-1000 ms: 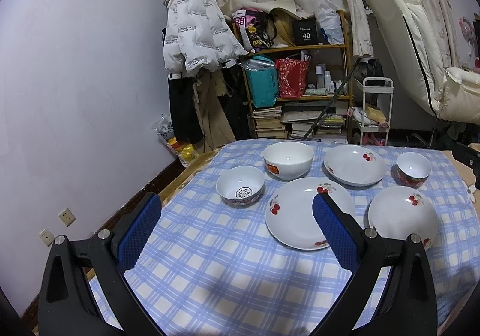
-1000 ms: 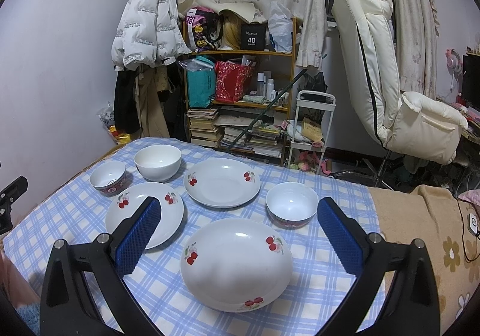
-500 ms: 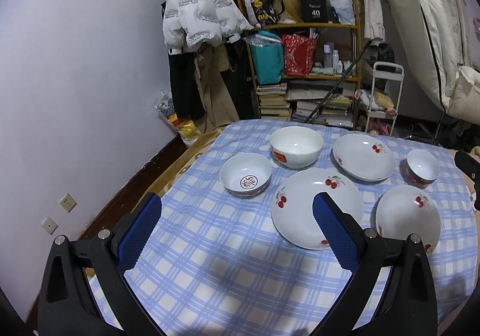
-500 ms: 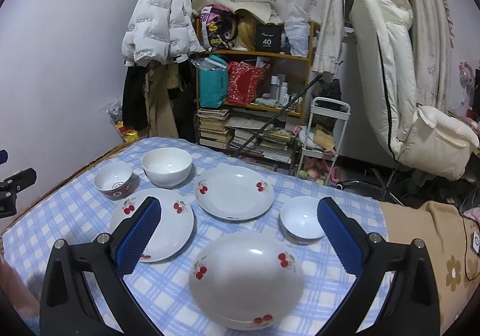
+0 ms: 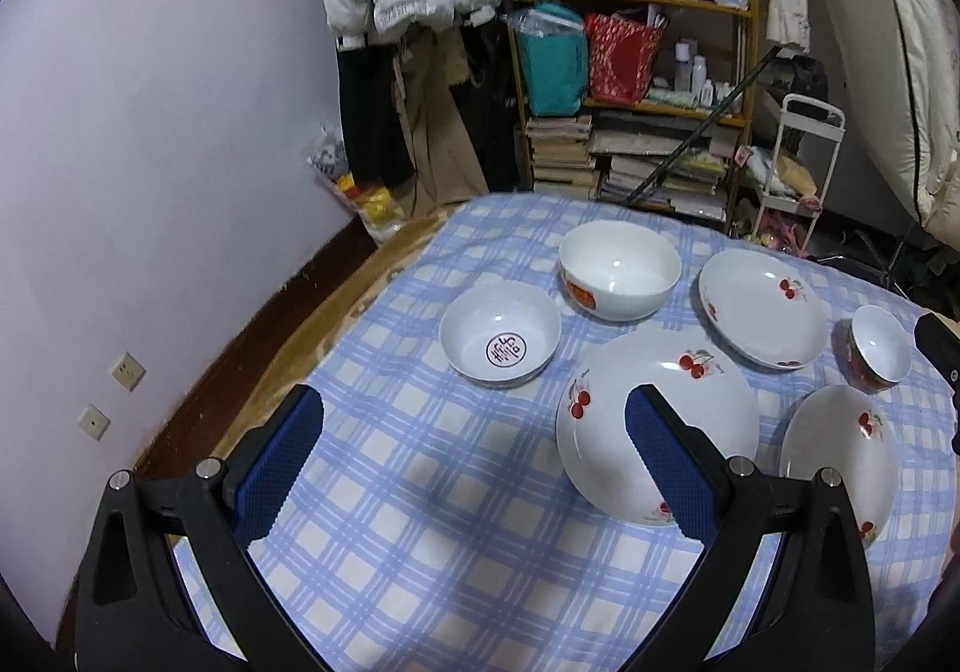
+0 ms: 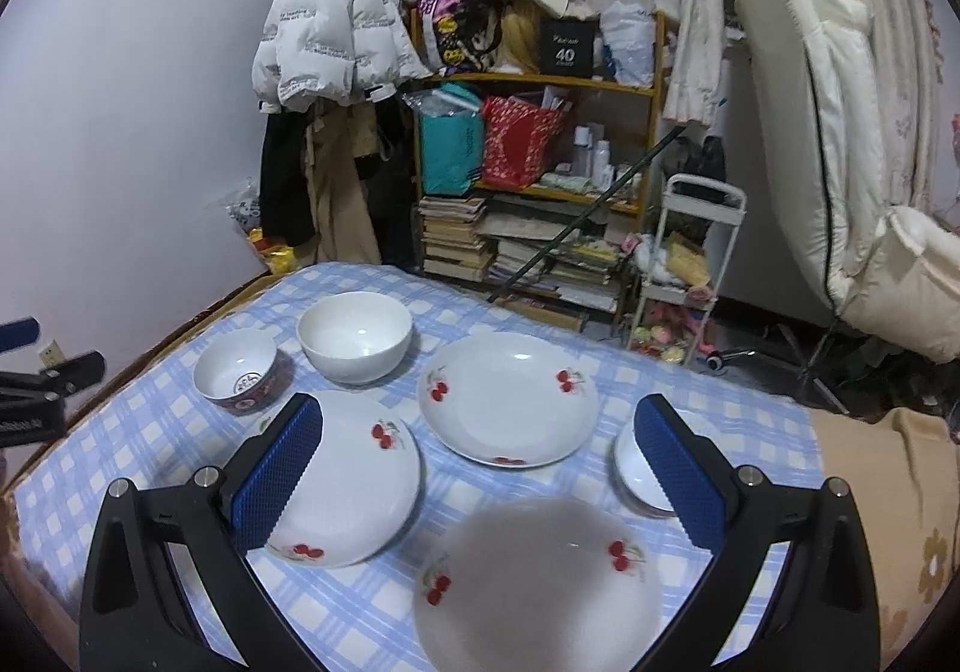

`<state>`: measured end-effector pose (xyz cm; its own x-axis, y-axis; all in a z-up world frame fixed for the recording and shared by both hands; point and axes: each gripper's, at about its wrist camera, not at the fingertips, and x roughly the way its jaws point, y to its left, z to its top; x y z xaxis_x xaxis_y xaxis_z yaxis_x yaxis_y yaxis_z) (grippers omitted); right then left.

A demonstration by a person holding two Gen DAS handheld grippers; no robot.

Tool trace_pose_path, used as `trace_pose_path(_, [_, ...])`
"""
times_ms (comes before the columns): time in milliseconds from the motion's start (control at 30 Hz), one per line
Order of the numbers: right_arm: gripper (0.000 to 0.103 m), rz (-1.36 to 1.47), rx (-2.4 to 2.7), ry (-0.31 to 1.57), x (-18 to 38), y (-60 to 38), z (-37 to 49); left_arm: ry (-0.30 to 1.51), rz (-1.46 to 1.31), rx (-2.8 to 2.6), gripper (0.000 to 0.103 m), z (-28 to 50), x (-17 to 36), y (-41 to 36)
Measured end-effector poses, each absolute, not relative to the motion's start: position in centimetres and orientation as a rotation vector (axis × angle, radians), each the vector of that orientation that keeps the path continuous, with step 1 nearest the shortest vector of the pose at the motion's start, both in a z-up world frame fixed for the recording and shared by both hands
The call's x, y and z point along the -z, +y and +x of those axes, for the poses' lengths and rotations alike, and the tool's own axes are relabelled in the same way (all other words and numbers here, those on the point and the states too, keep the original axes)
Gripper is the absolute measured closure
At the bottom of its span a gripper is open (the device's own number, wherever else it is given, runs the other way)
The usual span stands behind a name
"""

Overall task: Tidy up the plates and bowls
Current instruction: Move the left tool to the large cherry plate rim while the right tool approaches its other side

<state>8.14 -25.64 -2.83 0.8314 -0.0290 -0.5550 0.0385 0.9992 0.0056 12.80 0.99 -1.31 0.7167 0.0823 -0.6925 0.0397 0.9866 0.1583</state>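
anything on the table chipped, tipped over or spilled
Nothing stands out. Three cherry plates and three bowls sit upright and apart on the checked cloth, none stacked yet. No chips or spills are visible. The grey patch on the nearest plate looks like a shadow.

Plates I can see: three, all white with cherries — the plate near my left fingers (image 5: 648, 390), the far plate (image 5: 759, 306), and the plate nearest my right side (image 6: 540, 582).
Bowls I can see: three — the big white bowl (image 5: 618, 267), the bowl with a round mark inside (image 5: 501, 339), and the small bowl at the right (image 5: 879, 348).
Grippers of mine: two — my left gripper (image 5: 474, 465) and my right gripper (image 6: 477, 474), each with its two blue pads spread wide and nothing between them.
Tablecloths: one, the blue checked cloth (image 5: 420, 522) under all six dishes.
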Motion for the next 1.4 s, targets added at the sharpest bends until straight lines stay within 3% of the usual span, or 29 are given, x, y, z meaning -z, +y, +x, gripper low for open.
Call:
trace_pose_path(367, [0.000,0.049,0.015,0.724,6.5,-24.9,13.9,0.913,0.092,-0.051,0.004,17.2,5.9,1.2])
trace_pose_path(567, [0.008,0.076,-0.026,0.821,9.2,-24.6,16.8,0.966,0.084,-0.083,0.004,18.7,8.4,1.5])
trace_pose_path(633, [0.016,0.069,-0.035,0.841,10.1,-24.4,17.6,0.990,0.081,-0.083,0.004,19.2,9.4,1.5])
trace_pose_path(1300, [0.022,0.058,-0.099,1.015,17.3,-23.0,21.6,1.163,0.068,-0.017,0.004,22.1,15.7,0.4])
trace_pose_path(1400, [0.036,0.064,-0.122,1.036,17.7,-22.9,21.9,1.173,0.068,0.006,0.005,22.2,16.0,0.2])
